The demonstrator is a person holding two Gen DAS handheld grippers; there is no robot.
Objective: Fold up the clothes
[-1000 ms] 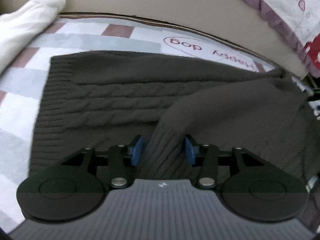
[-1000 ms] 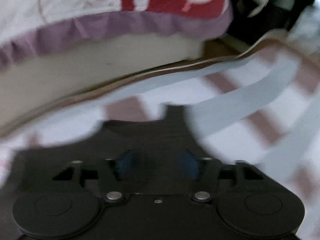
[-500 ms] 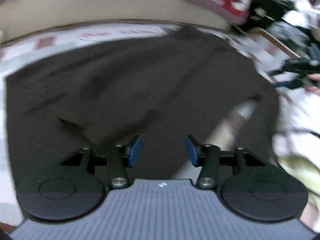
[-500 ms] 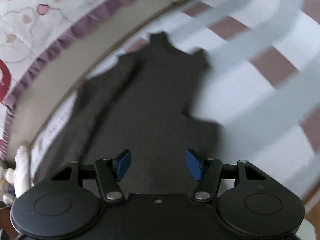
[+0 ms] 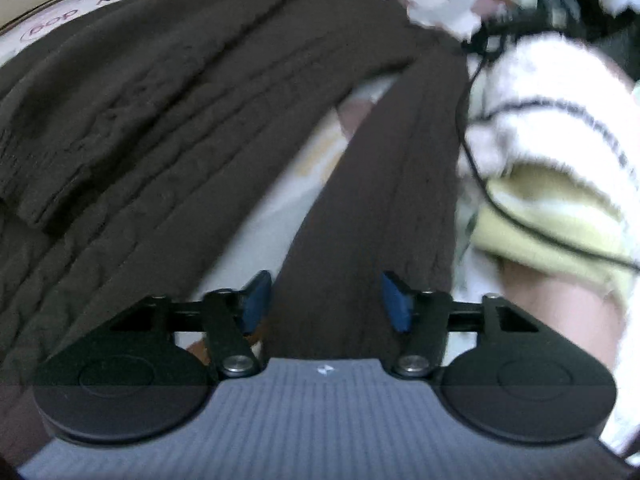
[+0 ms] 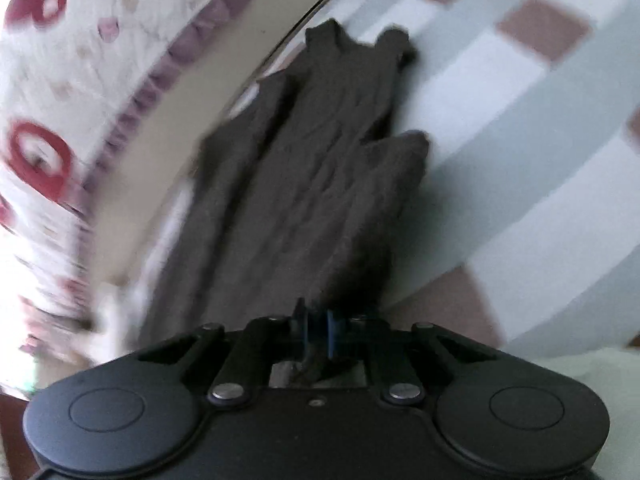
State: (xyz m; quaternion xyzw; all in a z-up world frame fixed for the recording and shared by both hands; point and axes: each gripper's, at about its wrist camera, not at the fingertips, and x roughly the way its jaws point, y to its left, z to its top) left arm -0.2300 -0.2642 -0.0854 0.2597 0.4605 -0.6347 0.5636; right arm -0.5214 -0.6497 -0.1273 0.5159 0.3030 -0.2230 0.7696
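The dark brown cable-knit sweater (image 5: 168,128) lies spread on a checked sheet (image 6: 520,128), filling the left and centre of the left wrist view, and one long sleeve (image 5: 384,208) runs from the upper right of that frame down to the lower centre, passing straight between the blue pads of the left gripper (image 5: 326,300). Those jaws have just been closing, yet they stand apart at a middling width, and the pads flank the sleeve with a sliver of gap on each side rather than pressing it. In the right wrist view the sweater (image 6: 312,184) stretches from the frame's lower centre up to the upper middle, where two pointed corners of the knit stick up. The right gripper (image 6: 318,328) has just been closing too and is now pinched almost together on the near edge of the sweater, with a bunch of dark knit caught between its pads. At the upper left of the left wrist view, pink writing on the sheet (image 5: 68,20) appears upside down; only "dog" can be made out, the rest being blurred. A floral quilt with a purple frill (image 6: 100,80) fills the left of the right wrist view. Both grippers point steeply down at the cloth. At the right of the left wrist view sits the person's fluffy striped sleeve (image 5: 560,152).
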